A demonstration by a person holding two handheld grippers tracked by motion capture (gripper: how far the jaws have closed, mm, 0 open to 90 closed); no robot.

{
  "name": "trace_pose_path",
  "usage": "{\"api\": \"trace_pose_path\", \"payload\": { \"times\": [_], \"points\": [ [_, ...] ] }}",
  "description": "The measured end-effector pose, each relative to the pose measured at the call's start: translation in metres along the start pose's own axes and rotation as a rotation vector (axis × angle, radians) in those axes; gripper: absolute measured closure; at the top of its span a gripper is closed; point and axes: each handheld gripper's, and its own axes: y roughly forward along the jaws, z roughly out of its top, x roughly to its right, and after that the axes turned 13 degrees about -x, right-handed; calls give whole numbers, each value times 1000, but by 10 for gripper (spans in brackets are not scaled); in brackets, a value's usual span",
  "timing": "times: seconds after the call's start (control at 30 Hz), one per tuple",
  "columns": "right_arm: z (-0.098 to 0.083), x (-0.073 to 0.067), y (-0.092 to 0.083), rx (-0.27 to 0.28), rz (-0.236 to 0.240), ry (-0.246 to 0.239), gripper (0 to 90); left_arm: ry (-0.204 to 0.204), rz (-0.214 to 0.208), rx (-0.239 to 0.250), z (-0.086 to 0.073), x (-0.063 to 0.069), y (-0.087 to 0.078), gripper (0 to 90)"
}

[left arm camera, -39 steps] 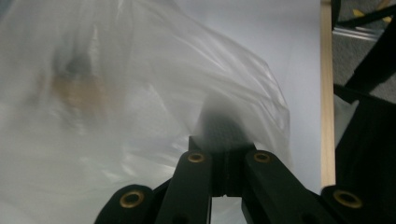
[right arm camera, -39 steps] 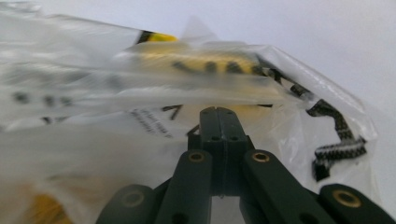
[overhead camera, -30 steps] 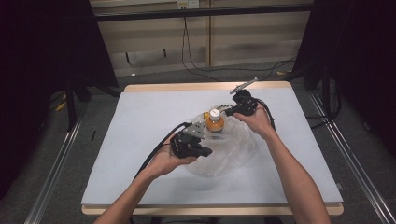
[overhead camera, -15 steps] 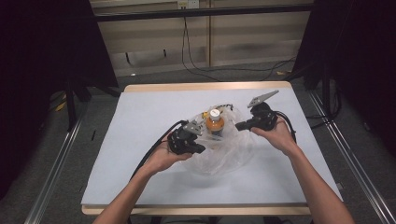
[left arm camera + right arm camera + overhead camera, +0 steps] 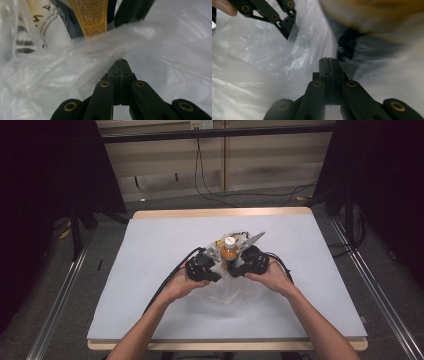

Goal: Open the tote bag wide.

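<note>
Both tongs — left (image 5: 120, 62), right (image 5: 327, 60) — pinch plastic bag (image 5: 235, 292).

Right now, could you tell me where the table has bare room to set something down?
The table is bare along its left side, its right side, and the far strip beyond the bottle. The near edge between the forearms is partly free. The centre is crowded: both hand-held grippers, left and right, meet there at the clear plastic bag around the bottle.

A thin, glossy, crinkled clear plastic bag (image 5: 62, 75) lies on the matt pale-blue bench (image 5: 150, 250) with light wood edging.
</note>
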Motion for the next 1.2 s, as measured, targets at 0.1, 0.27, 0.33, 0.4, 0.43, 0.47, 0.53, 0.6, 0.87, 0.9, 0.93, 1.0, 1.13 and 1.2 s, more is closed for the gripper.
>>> {"api": "trace_pose_path", "payload": {
  "times": [0.1, 0.27, 0.33, 0.4, 0.43, 0.47, 0.53, 0.6, 0.87, 0.9, 0.93, 1.0, 1.13, 1.2],
  "points": [
    [-1, 0, 14, -33, -6, 1, 900, 5, -1, -26, -2, 2, 8, 900],
    [-13, 4, 17, -91, -35, 36, 900, -37, 9, -32, -18, -3, 14, 900],
    [-20, 9, 14, -83, -38, 60, 900, -32, 22, -33, -24, -5, 12, 900],
    [-26, 14, 9, -82, -52, 82, 900, -59, 22, -19, -30, -6, 11, 900],
    [-28, 16, 8, -81, -49, 81, 900, -63, 29, -23, -33, -6, 9, 900],
    [-32, 18, 5, -82, -52, 81, 900, -58, 33, -28, -35, -6, 8, 900],
    [-38, 20, 1, -85, -59, 80, 900, -63, 34, -34, -42, -7, 5, 900],
    [-45, 22, -3, -85, -60, 91, 900, -88, 24, -20, -49, -9, 3, 900],
    [-68, 29, -17, -78, -89, 133, 900, -109, 12, 2, -67, -15, -2, 900],
    [-71, 30, -19, -76, -90, 138, 900, -107, 10, 3, -69, -15, -2, 900],
    [-75, 32, -22, -76, -101, 150, 900, -105, 9, 3, -70, -15, -3, 900],
    [-82, 35, -25, -67, -99, 174, 900, -97, 8, 1, -73, -17, -4, 900],
    [-88, 42, -28, -42, -117, 196, 900, -107, -3, 23, -73, -19, -3, 900],
    [-87, 43, -28, -38, -122, 203, 900, -121, -12, 40, -72, -20, -1, 900]
  ]
}}
